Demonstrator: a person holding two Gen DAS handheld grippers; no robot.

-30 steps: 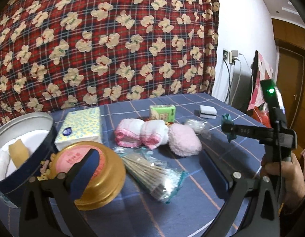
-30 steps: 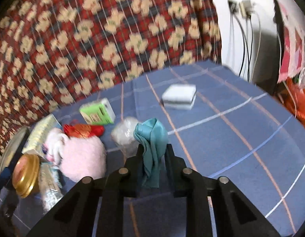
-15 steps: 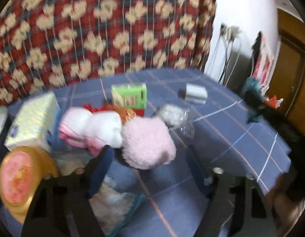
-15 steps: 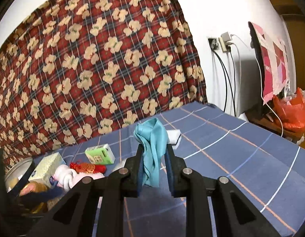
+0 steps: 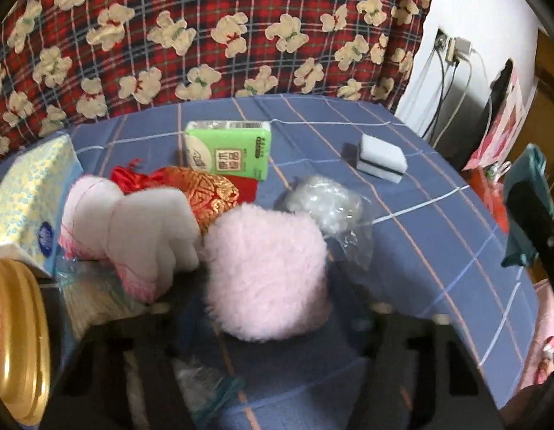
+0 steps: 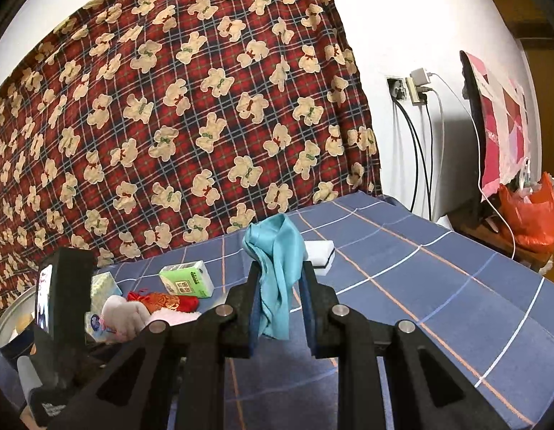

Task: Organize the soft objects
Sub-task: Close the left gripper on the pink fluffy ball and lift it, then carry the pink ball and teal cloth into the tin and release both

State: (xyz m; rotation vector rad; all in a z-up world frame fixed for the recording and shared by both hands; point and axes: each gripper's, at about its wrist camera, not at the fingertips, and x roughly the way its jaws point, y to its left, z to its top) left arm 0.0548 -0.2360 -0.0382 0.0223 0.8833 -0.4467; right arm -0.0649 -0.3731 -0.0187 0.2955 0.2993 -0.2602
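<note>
Behind the blue checked tablecloth (image 5: 438, 215) hangs a red plaid curtain (image 5: 205, 28) printed with bears, so the soft things show up well against the flat blue.

From my left wrist camera, the pink puff (image 5: 266, 276) sits dead ahead, right between the fingers of my left gripper (image 5: 273, 308). The jaws have just been closing around it, but they are dark and blurred at the bottom of the view and I cannot tell whether the pads press the fluff. I judge this is the grab, lined up on the puff because it lies nearest the tool. Just beyond and left of the puff lie rolled white towels (image 5: 147, 229) and a red and gold pouch (image 5: 201, 193); farther ahead stand a green tissue pack (image 5: 230, 150) and a white sponge (image 5: 380, 157), with a crumpled clear bag (image 5: 327, 204) ahead to the right. A gold lid (image 5: 15, 344) is at my far left.

From my right wrist camera, my right gripper (image 6: 280, 304) is clamped on a teal cloth (image 6: 277, 268), which hangs between the pads, lifted off the table. I judge I am parking it there, out of the way, while the left works. The green tissue pack (image 6: 187, 279) lies ahead to the left.
</note>
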